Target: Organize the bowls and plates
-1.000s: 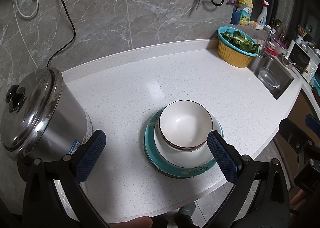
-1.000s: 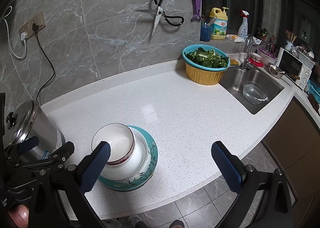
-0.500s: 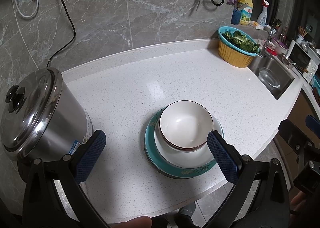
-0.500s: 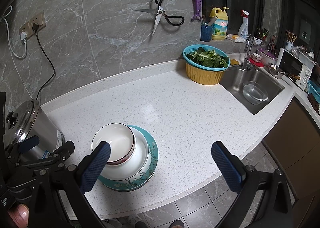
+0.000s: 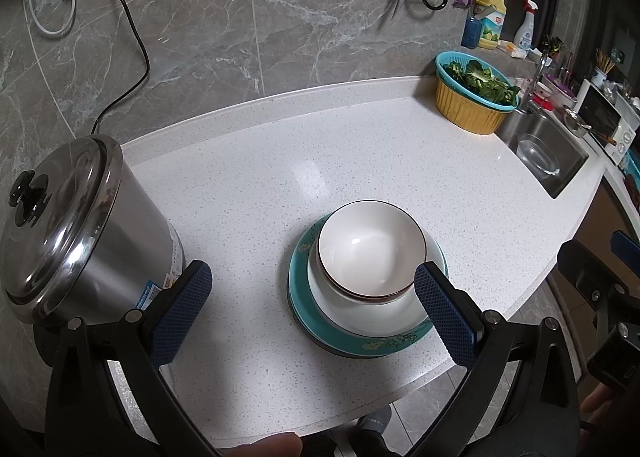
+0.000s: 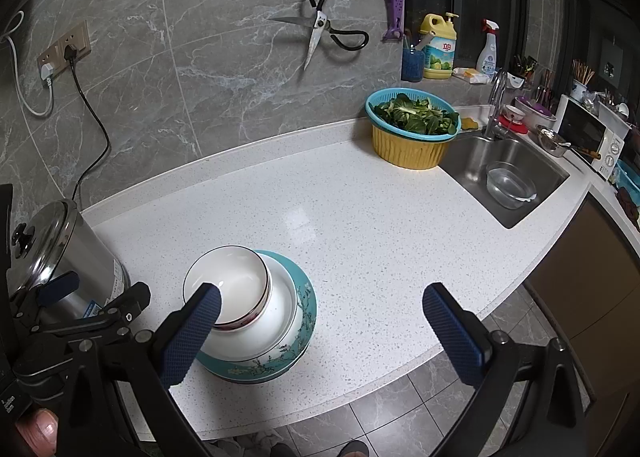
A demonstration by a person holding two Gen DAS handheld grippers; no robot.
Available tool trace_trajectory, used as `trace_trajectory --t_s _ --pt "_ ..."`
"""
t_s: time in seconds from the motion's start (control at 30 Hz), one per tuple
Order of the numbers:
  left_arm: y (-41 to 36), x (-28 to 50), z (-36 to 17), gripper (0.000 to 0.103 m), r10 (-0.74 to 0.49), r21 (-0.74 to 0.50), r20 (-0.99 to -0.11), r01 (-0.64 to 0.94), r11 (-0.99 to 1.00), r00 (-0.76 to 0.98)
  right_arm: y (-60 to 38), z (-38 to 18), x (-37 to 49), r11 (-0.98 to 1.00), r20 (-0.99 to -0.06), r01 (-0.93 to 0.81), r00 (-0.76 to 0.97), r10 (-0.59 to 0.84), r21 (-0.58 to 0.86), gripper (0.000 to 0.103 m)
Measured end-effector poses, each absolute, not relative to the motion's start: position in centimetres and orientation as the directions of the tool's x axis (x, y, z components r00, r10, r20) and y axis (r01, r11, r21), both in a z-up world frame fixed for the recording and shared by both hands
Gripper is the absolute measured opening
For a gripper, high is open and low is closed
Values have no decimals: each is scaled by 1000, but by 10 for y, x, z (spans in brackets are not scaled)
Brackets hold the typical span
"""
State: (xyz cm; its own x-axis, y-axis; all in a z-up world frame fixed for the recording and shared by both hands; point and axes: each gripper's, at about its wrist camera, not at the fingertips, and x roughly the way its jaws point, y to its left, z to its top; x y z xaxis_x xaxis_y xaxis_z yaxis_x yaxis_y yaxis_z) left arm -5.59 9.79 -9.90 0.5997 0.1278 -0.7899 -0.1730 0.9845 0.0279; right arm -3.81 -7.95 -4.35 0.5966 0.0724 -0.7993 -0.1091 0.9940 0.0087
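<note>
I hold both claws wide and empty. The stack, small bowl (image 5: 370,247) in larger bowl (image 5: 376,307) on teal plate (image 5: 316,321), sits on the surface's (image 5: 280,177) near edge, directly ahead of left claw (image 5: 312,313), left of right claw (image 6: 320,333); left is nearer.

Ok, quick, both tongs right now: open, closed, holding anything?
Left tongs: open, holding nothing.
Right tongs: open, holding nothing.

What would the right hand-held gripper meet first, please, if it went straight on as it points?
Probably bare counter: the right hand-held gripper is open, and the stacked bowls sit left of its line. Depth is unclear.
</note>
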Motion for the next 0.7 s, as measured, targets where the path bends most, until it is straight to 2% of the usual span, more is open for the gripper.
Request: trace_trajectory --t_s 0.7 --pt "94 -52 -98 103 138 32 -774 -178 983 619 -80 -47 -38 994 -805 -113 588 77 12 103"
